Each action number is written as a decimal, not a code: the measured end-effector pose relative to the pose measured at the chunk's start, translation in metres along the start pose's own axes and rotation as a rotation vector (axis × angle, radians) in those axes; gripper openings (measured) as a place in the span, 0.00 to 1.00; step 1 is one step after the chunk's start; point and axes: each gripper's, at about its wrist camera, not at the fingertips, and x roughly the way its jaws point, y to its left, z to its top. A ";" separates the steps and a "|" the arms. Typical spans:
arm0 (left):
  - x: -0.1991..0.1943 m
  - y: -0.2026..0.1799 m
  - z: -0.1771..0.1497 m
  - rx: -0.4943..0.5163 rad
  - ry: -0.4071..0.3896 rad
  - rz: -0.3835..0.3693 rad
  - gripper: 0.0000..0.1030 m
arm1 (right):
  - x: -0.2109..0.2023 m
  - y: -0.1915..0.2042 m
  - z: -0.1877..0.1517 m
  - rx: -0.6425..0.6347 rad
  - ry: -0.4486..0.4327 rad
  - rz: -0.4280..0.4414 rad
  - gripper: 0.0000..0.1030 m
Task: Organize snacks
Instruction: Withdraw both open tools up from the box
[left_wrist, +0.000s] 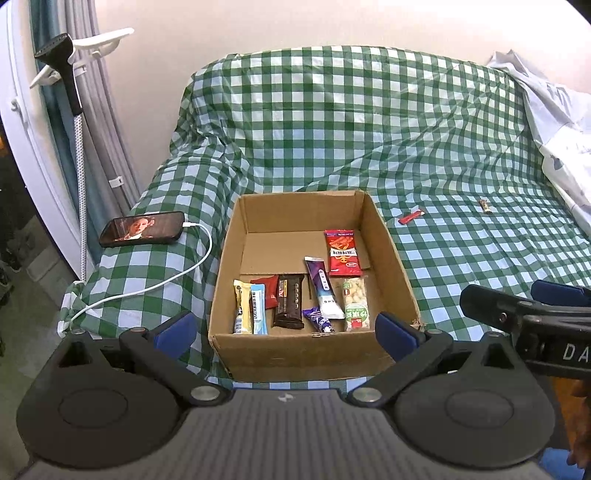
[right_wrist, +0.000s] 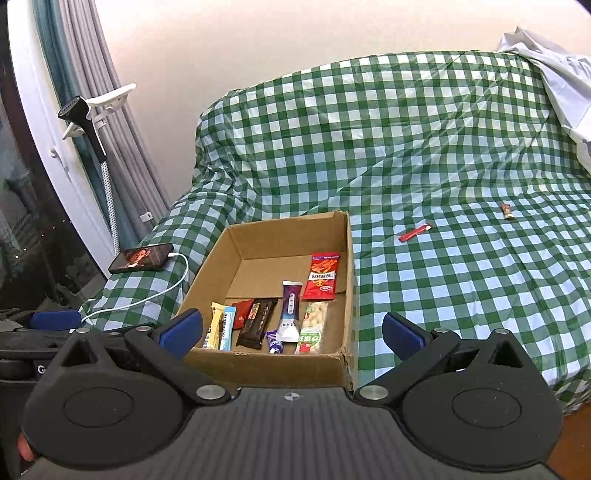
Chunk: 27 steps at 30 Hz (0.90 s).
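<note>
Cardboard box (left_wrist: 314, 354) between spread left tongs (left_wrist: 286, 330), checked cloth (left_wrist: 461, 258) around.

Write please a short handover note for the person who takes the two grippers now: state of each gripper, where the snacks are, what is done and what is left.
Left gripper: open, empty, held in front of the cardboard box.
Right gripper: open, empty, also at the box's near side.
Done: several snacks lie in the box, among them the red packet, the dark chocolate bar and the green-label nut pack.
Left: two snacks are outside on the checkered cloth, right of the box: the red stick nearer, the small brown candy farther. Put both into the box.
</note>
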 end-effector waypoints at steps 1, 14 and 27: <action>0.001 0.001 0.000 -0.001 0.002 0.000 1.00 | 0.000 -0.001 0.000 0.003 0.001 -0.001 0.99; 0.017 -0.020 0.018 0.049 0.003 -0.017 1.00 | 0.003 -0.034 0.007 0.054 -0.010 -0.056 0.99; 0.077 -0.088 0.075 0.131 0.054 -0.110 1.00 | 0.016 -0.123 0.029 0.149 -0.016 -0.206 0.99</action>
